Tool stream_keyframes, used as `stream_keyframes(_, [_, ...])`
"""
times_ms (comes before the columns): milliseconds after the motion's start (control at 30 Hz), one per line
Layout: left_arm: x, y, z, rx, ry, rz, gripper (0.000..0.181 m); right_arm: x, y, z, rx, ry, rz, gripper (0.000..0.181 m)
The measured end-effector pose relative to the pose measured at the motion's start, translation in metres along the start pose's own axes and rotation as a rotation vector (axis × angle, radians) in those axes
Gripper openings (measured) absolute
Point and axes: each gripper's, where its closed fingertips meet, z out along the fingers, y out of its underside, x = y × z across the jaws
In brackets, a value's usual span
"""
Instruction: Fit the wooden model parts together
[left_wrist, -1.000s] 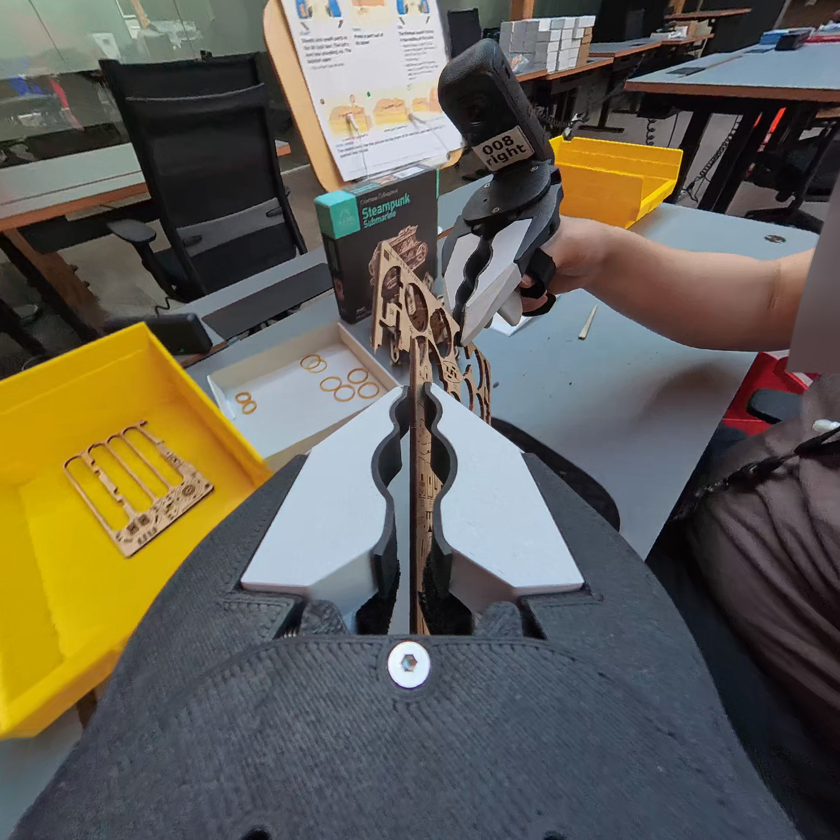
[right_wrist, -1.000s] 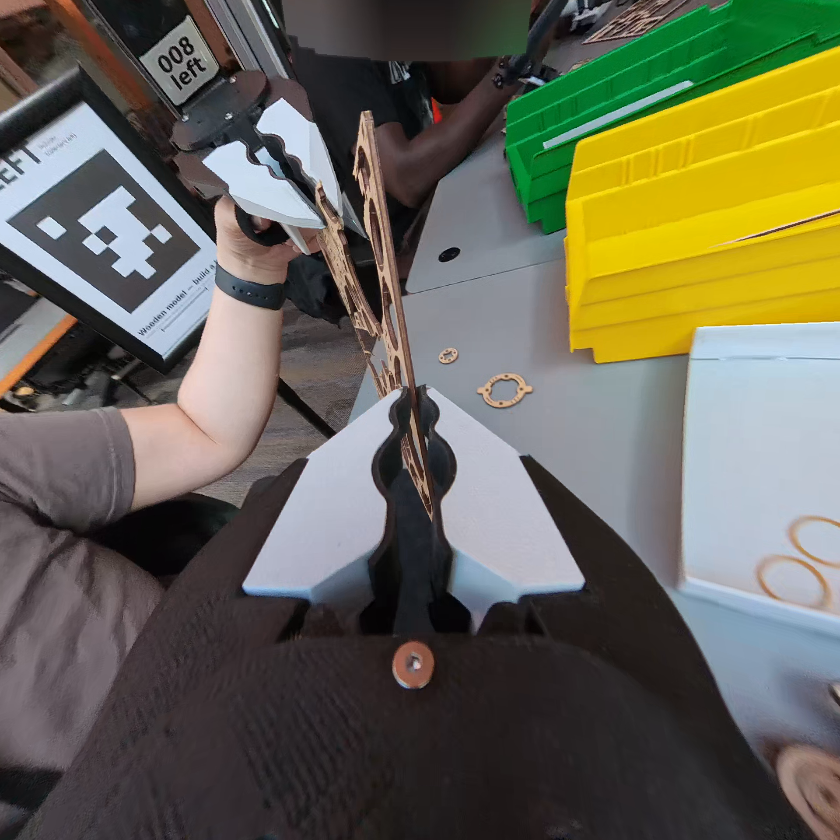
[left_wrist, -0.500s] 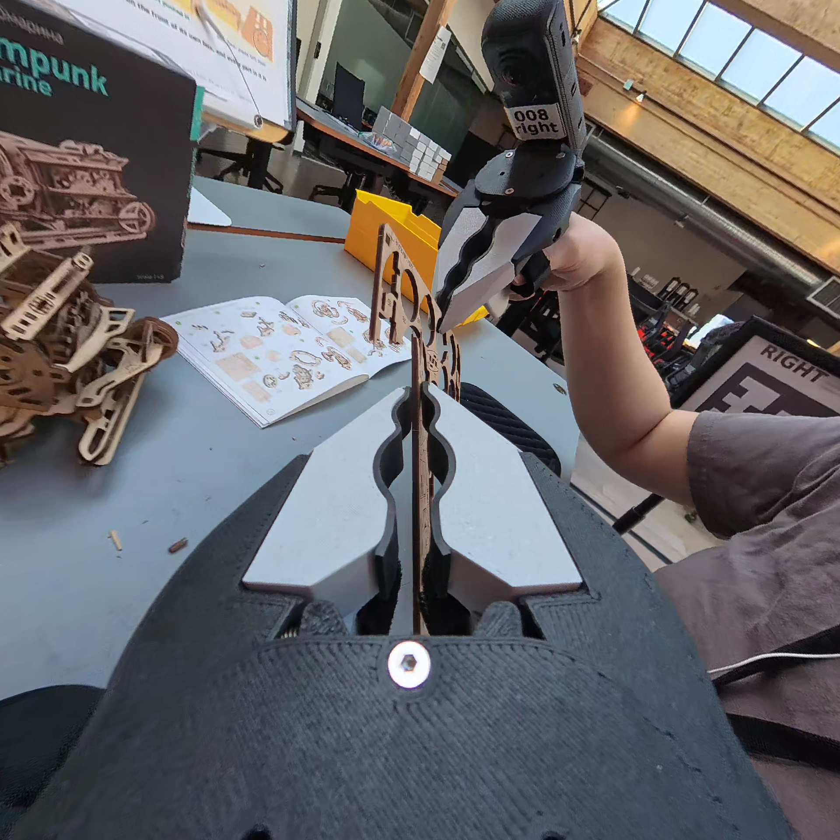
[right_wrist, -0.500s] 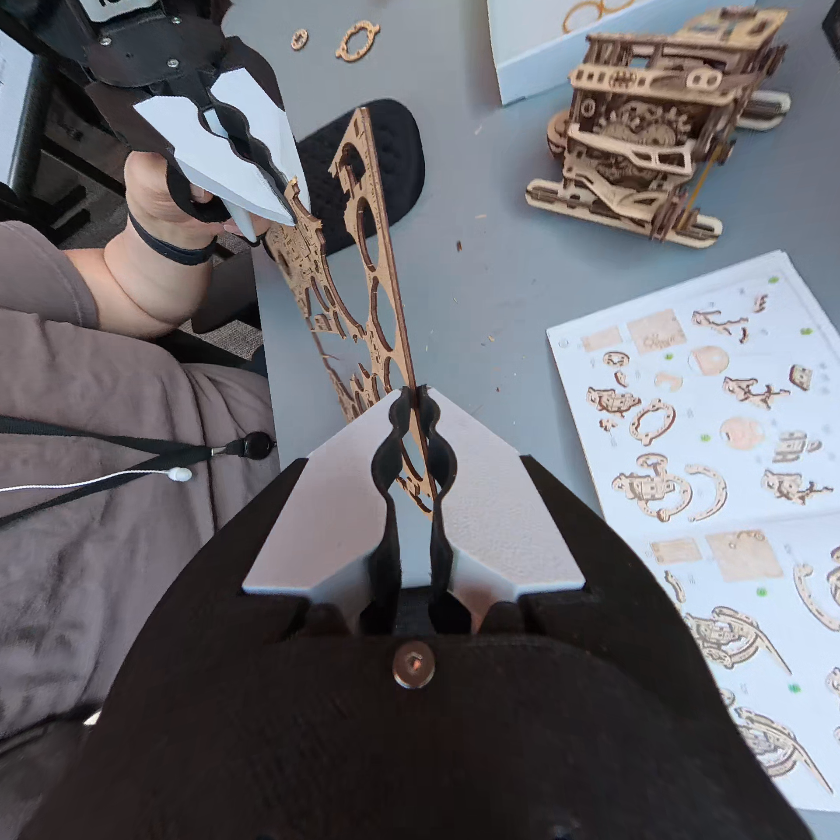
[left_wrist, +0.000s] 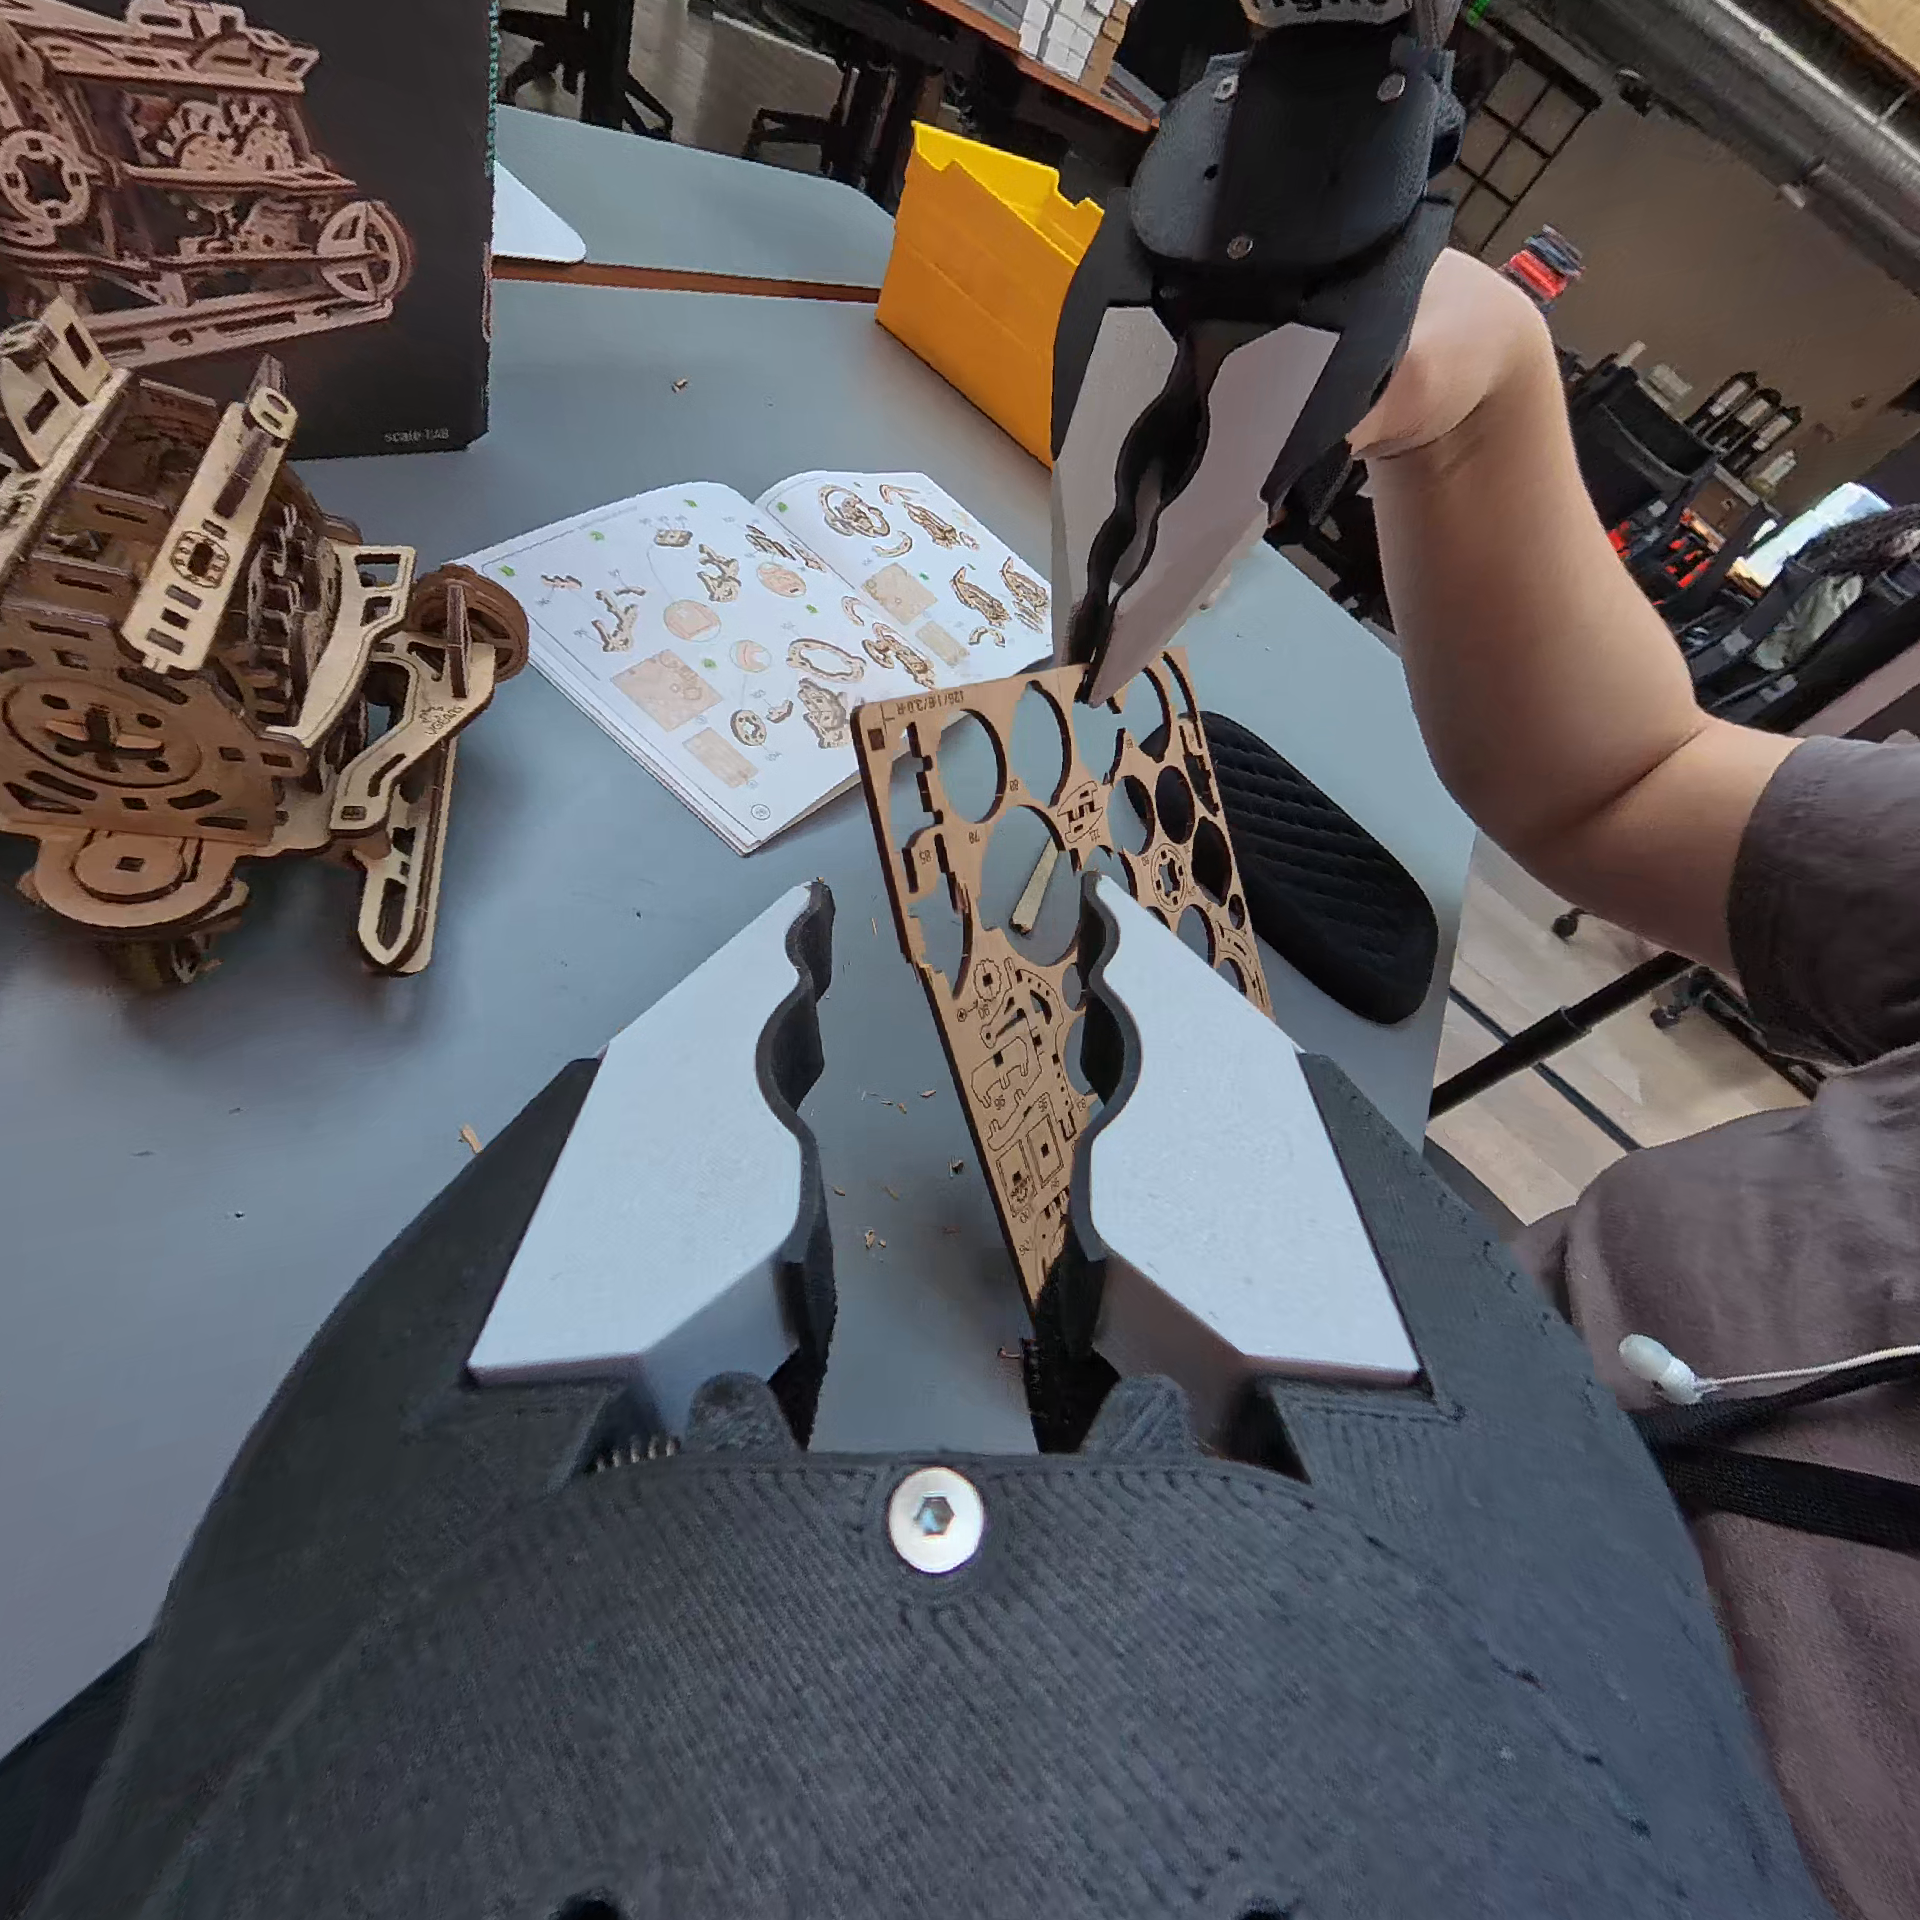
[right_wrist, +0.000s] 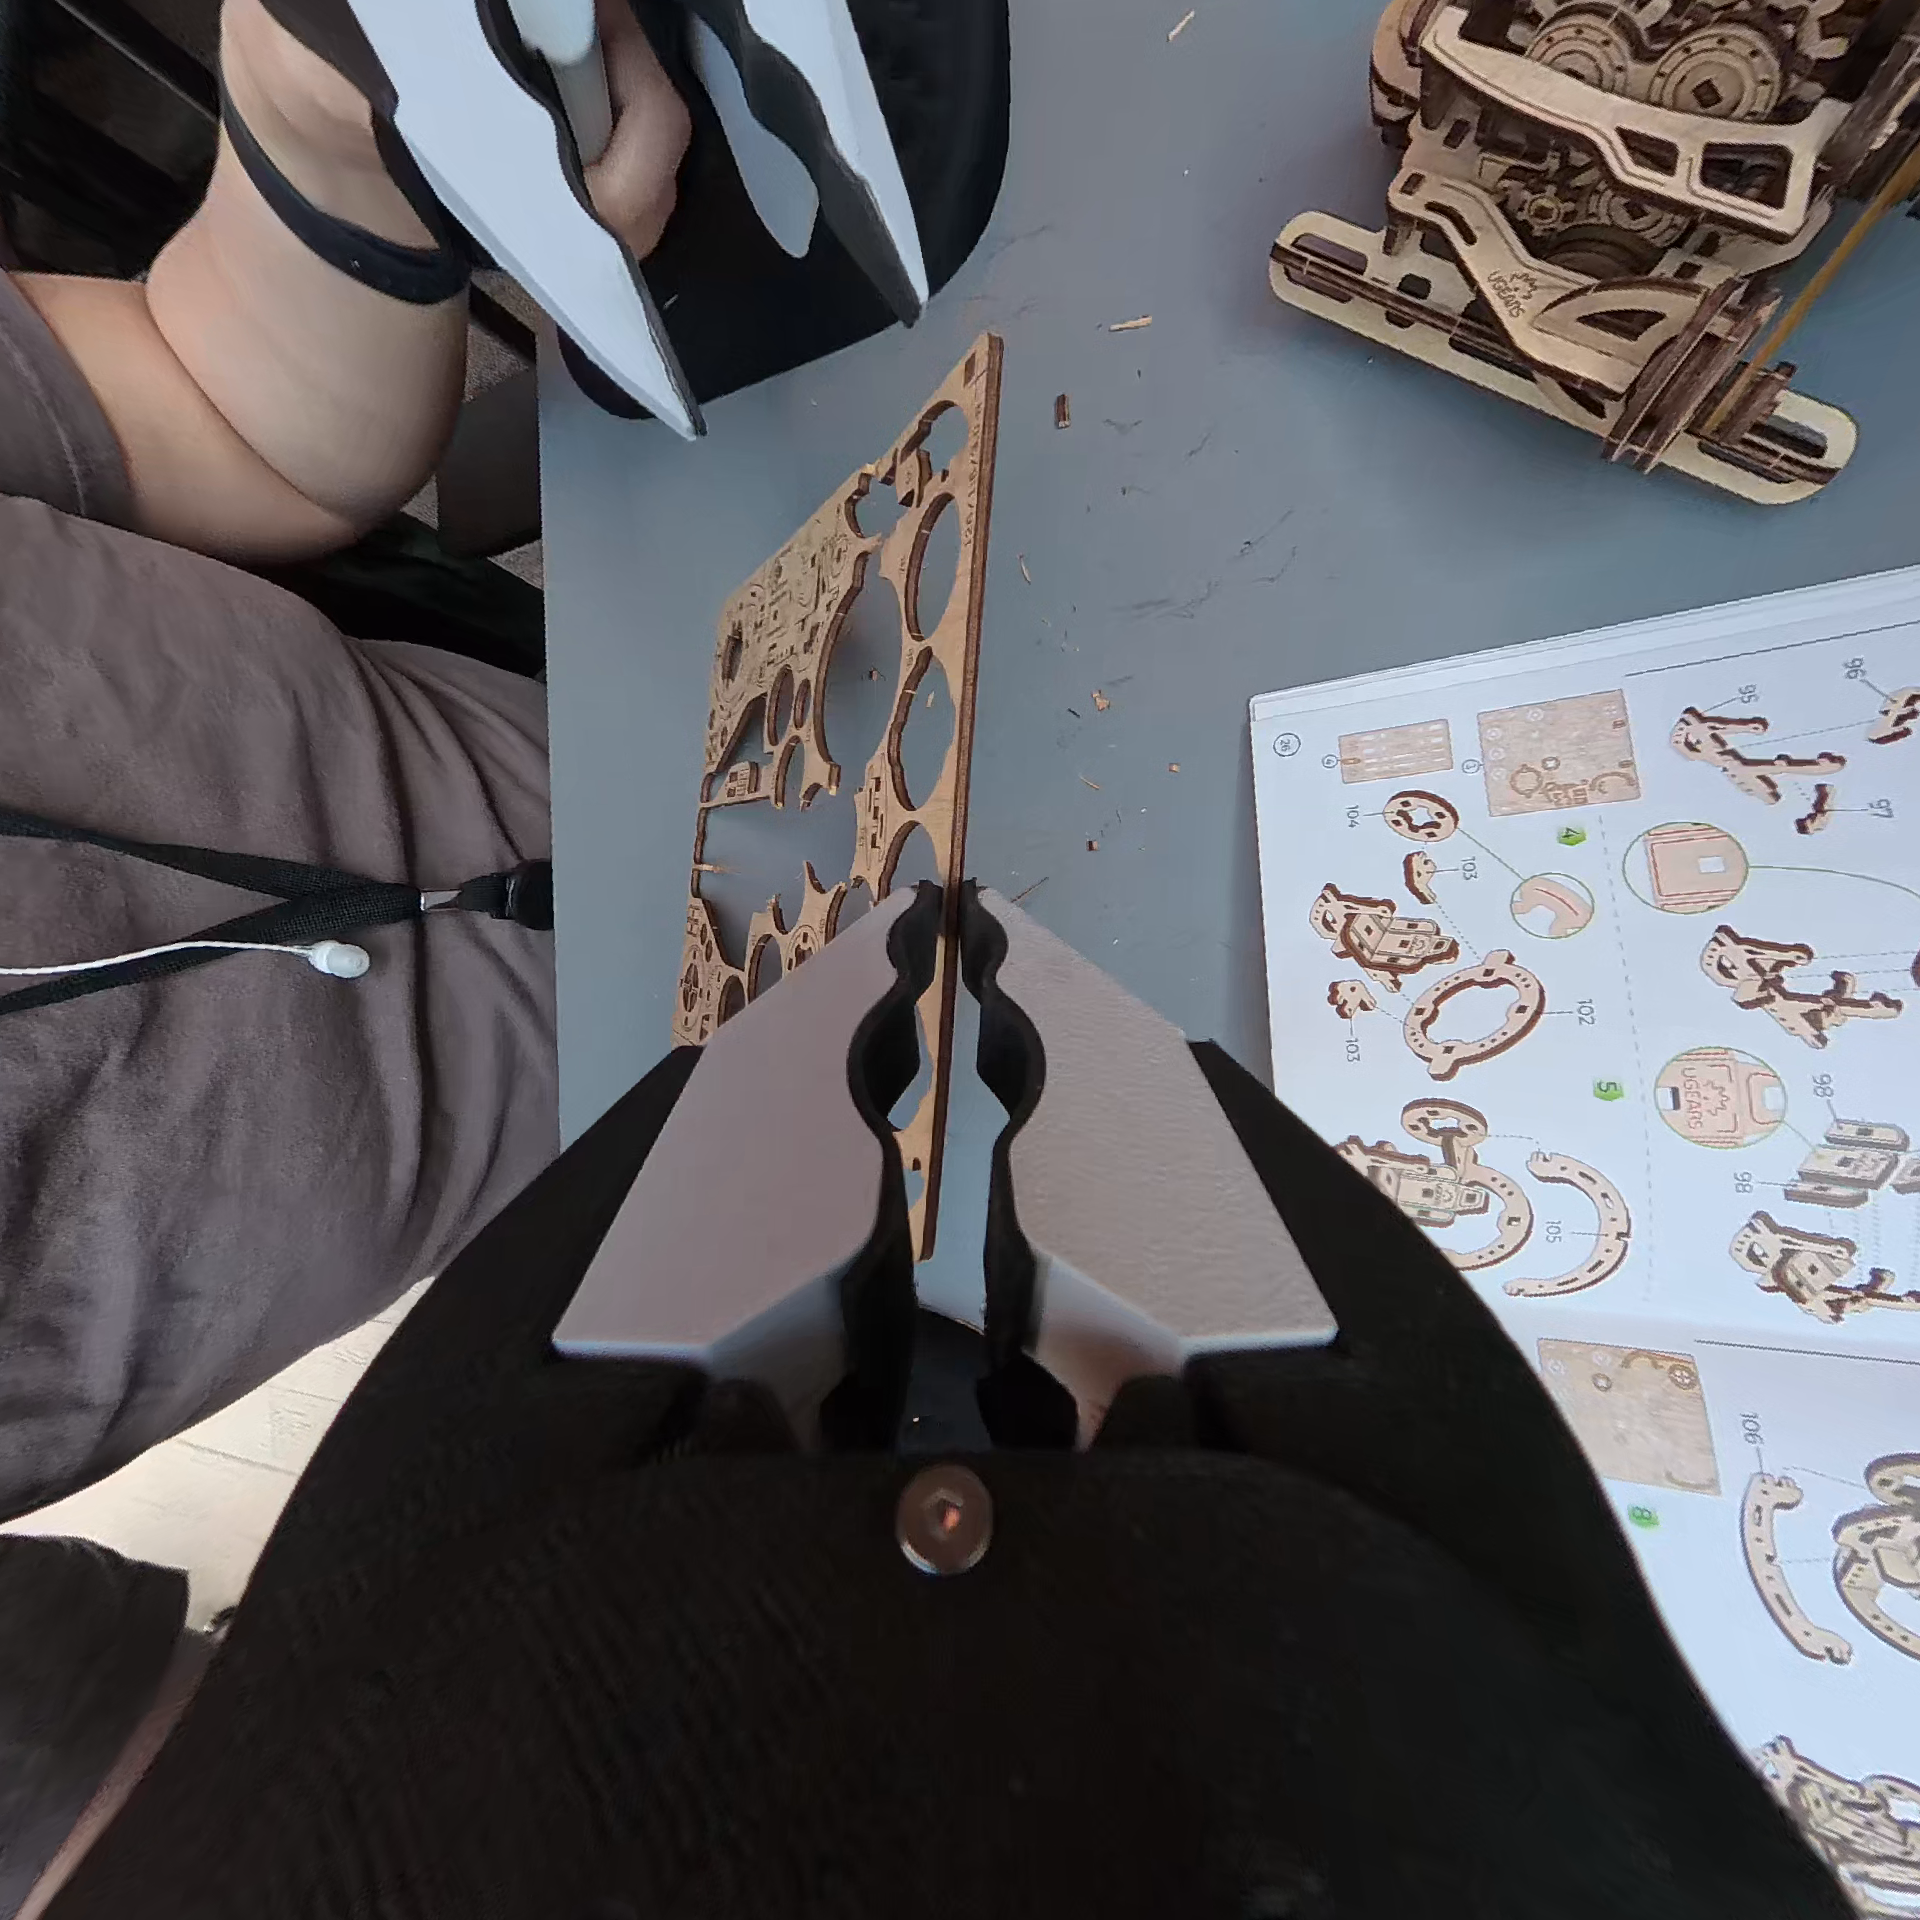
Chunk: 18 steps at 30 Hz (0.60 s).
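A thin wooden parts sheet (left_wrist: 1039, 883) with many round cut-outs hangs over the grey table (left_wrist: 675, 1039). My right gripper (left_wrist: 1091, 681) comes down from above and is shut on the sheet's top edge. In the right wrist view the right gripper (right_wrist: 940, 899) clamps the sheet (right_wrist: 831, 727) edge-on. My left gripper (left_wrist: 951, 894) is open. The sheet's lower end lies between its fingers, close against the right finger (left_wrist: 1195, 1143); I cannot tell whether they touch. The left gripper also shows open in the right wrist view (right_wrist: 800, 364). A partly built wooden model (left_wrist: 187, 675) stands at the left.
An open instruction booklet (left_wrist: 779, 623) lies behind the sheet. A black kit box (left_wrist: 416, 208) and a yellow bin (left_wrist: 987, 270) stand farther back. A black pad (left_wrist: 1309, 862) lies at the table's right edge. Wood chips dot the table. The person sits at the right.
My left gripper has opened and let go of the sheet. My right gripper still holds it. Both grippers have tilted down toward the table, and the sheet now faces the left camera.
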Motion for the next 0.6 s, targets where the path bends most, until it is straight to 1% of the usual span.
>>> stream_keyframes(100, [-0.012,-0.001,0.001,-0.038,0.055,-0.044,0.044,0.002,-0.003,0.003,-0.02,0.008,-0.025,0.002])
stream_keyframes(133, [-0.01,0.002,0.003,-0.071,0.102,-0.056,0.033,0.004,-0.004,0.004,-0.028,0.022,-0.03,0.002])
stream_keyframes(167, [-0.009,0.007,0.006,-0.107,0.141,-0.071,0.028,0.005,-0.005,0.005,-0.035,0.031,-0.035,0.002])
stream_keyframes(200, [-0.009,0.011,0.008,-0.132,0.164,-0.088,0.029,0.005,-0.007,0.005,-0.037,0.034,-0.044,0.002])
stream_keyframes(267, [-0.012,0.019,0.013,-0.172,0.166,-0.106,0.03,0.003,-0.01,0.005,-0.029,0.036,-0.066,0.002])
stream_keyframes(367, [-0.011,0.034,0.016,-0.224,0.181,-0.1,0.026,0.001,-0.012,0.004,-0.024,0.056,-0.093,0.002])
stream_keyframes(433, [-0.006,0.041,0.017,-0.243,0.216,-0.129,0.025,0.001,-0.013,0.004,-0.012,0.065,-0.097,0.002])
stream_keyframes(500, [0.0,0.046,0.017,-0.265,0.259,-0.177,0.029,0.001,-0.014,0.003,0.006,0.071,-0.088,0.002])
stream_keyframes(600, [0.004,0.047,0.014,-0.248,0.29,-0.204,0.03,0.001,-0.018,-0.002,0.058,0.085,-0.082,0.002])
